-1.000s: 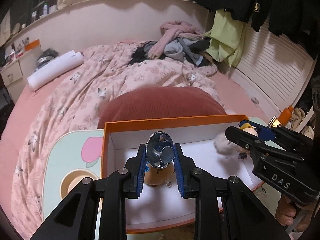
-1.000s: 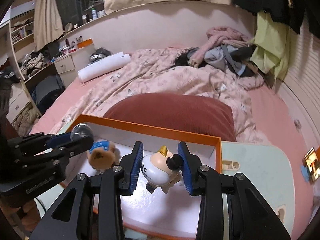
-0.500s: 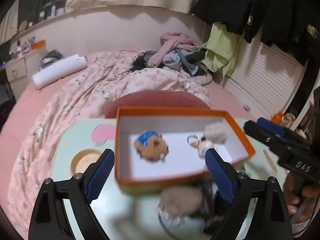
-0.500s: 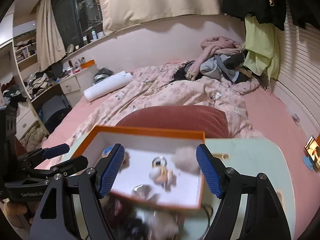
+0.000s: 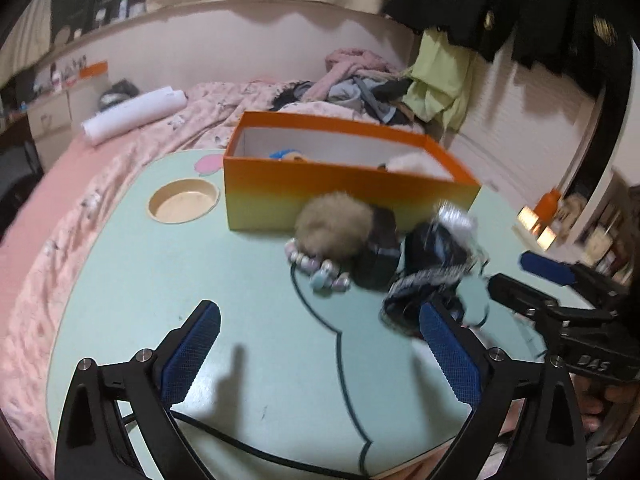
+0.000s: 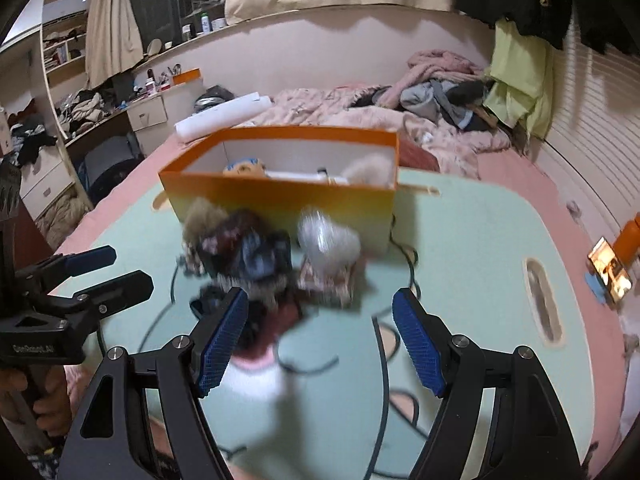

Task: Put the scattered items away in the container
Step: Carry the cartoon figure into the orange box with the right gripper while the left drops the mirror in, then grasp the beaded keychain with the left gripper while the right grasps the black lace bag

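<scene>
Left gripper opening, emptied | right gripper wide, emptied | both toys now in box

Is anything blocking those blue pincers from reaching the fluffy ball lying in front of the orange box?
Nothing visible does. The left gripper, jaws still opening and empty, faces bare green table up to the fluffy ball. The ball sits against the orange box, with beads and dark items beside it.

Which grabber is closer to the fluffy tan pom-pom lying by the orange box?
Left, I think, though it's close. The left gripper is open, still widening, empty, just in front of the pom-pom. The right gripper, open and empty, is further to its right, facing the dark items.
</scene>
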